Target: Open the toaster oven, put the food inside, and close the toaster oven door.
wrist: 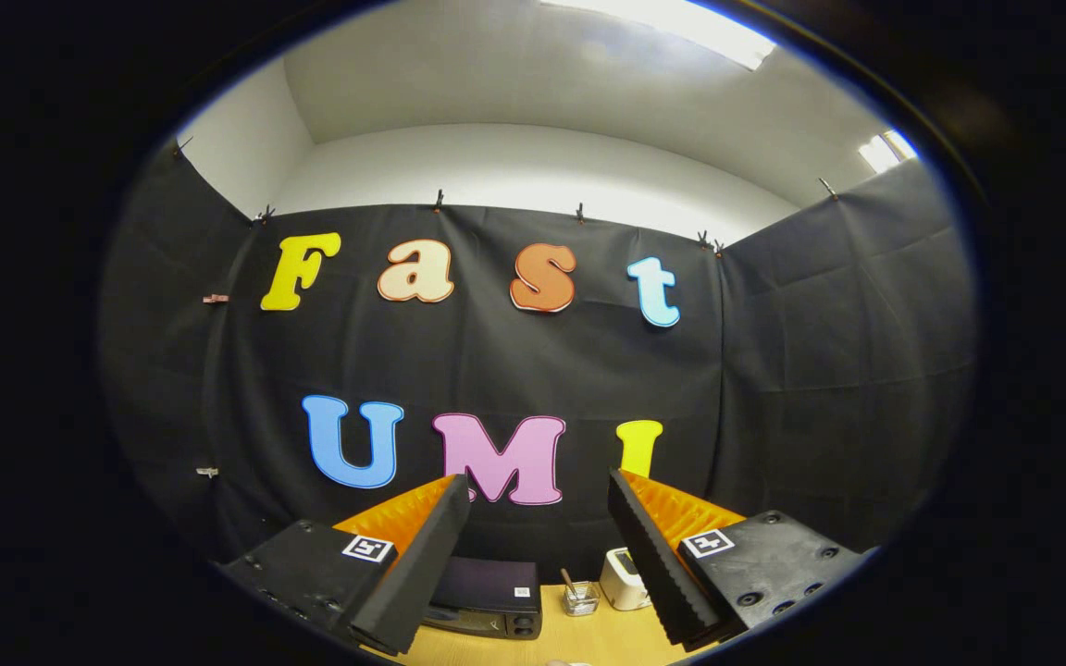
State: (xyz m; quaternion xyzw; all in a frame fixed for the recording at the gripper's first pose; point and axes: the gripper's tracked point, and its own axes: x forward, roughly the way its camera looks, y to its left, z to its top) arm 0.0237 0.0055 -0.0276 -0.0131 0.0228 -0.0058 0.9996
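So from the gripper view, the claw (538, 546) is spread wide open with nothing between its fingers (427, 564), just air. It's tilted up a fair bit, so most of what you get is the black cloth wall (496, 370) and the white ceiling above it.

Down low between the fingers is the wooden surface (579, 638). The toaster oven (487, 599) sits on it beyond the left finger, partly hidden behind that finger. It's a dark box, and from this angle the door looks shut, though I can't say for sure. Just to its right there's a small clear glass jar (579, 597) with something sticking out of it, and next to that a little white appliance (624, 578), tucked against the right finger.
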